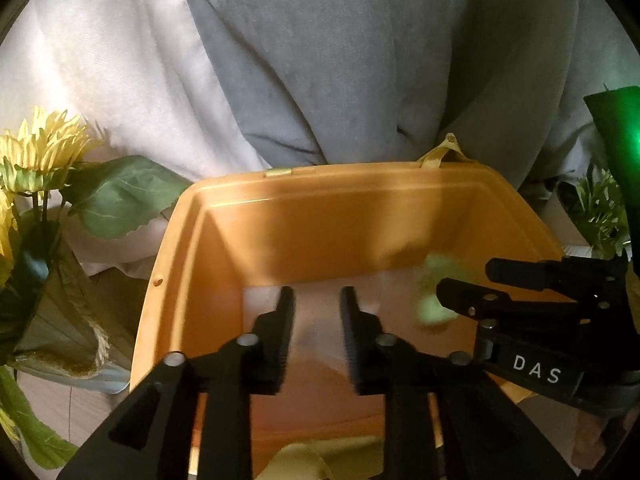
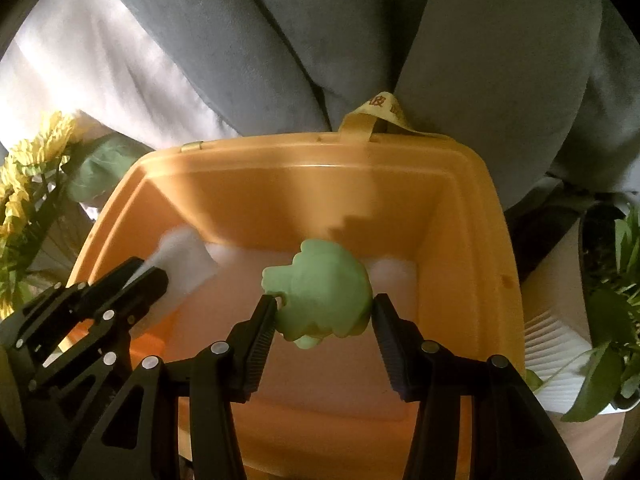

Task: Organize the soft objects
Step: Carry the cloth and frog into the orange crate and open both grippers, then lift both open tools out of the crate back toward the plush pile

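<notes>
Both of my tongs are positioned over an open orange plastic bin (image 2: 448, 216), pointing down into its interior.

Right tongs (image 2: 324, 312): the jaws are spread and bracket a green soft toy (image 2: 324, 288). The left finger pad (image 2: 262, 330) meets the toy's lower left edge; the right pad sits just beside its right edge, and I cannot tell whether that side makes contact. The toy is inside the bin, near the far wall, above a pale, blurred white layer that covers the bin's bottom. In the left wrist view the same toy (image 1: 432, 300) appears as a motion-blurred green patch directly ahead of the right tongs (image 1: 460, 300).

Left tongs (image 1: 316, 312): the jaws are parted with a narrow gap and pale white material shows between them. In the right wrist view the left tongs (image 2: 154, 276) pinch a white soft object (image 2: 184, 260) at their tips. That object stands near the bin's left wall, well apart from the green toy.

Bin details: a yellow ribbon handle (image 2: 378, 114) with red printed characters loops over the far rim, and a small hinge-like tab (image 2: 192, 147) sits on the rim to its left.

Surroundings: grey curtain fabric (image 2: 360, 40) hangs behind the bin. Yellow artificial flowers (image 1: 40, 148) with green leaves stand left of the bin. A green potted plant (image 2: 616, 320) stands to its right.
</notes>
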Tool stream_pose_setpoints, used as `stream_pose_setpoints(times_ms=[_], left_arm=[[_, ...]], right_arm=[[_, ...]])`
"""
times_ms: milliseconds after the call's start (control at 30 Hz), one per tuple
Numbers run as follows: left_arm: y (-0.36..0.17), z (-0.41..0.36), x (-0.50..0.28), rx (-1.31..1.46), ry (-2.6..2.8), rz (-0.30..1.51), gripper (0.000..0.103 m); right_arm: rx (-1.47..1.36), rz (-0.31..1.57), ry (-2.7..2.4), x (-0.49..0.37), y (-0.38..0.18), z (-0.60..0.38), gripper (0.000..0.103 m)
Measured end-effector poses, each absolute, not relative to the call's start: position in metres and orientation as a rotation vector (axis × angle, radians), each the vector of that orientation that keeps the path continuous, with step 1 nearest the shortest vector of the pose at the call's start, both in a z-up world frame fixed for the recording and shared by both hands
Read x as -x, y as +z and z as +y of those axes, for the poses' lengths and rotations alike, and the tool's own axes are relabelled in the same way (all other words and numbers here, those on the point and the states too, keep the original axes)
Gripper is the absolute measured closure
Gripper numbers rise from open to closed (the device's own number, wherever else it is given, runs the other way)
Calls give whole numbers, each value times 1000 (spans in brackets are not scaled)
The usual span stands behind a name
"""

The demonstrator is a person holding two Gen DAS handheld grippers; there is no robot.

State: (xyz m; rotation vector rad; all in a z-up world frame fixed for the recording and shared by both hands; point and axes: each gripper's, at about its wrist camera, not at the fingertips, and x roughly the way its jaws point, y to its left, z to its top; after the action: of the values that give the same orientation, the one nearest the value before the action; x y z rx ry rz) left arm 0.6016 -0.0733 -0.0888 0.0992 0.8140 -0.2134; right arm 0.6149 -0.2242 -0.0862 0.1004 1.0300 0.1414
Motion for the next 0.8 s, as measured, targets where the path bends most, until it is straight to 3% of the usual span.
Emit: stream_pose_setpoints(times_ms=[400,700,800], left_arm=[[-64,-68,-581,-102,-190,756,67],[-27,-62,-536,-110,-164,658,50],[-16,-62,-520,-102,-162,633,49]], right_arm=[[-109,970,148,-599,-65,-226,47],[-134,862,143,-561,-23,-234,47],[-142,836,150,-545,-11,-234,47]])
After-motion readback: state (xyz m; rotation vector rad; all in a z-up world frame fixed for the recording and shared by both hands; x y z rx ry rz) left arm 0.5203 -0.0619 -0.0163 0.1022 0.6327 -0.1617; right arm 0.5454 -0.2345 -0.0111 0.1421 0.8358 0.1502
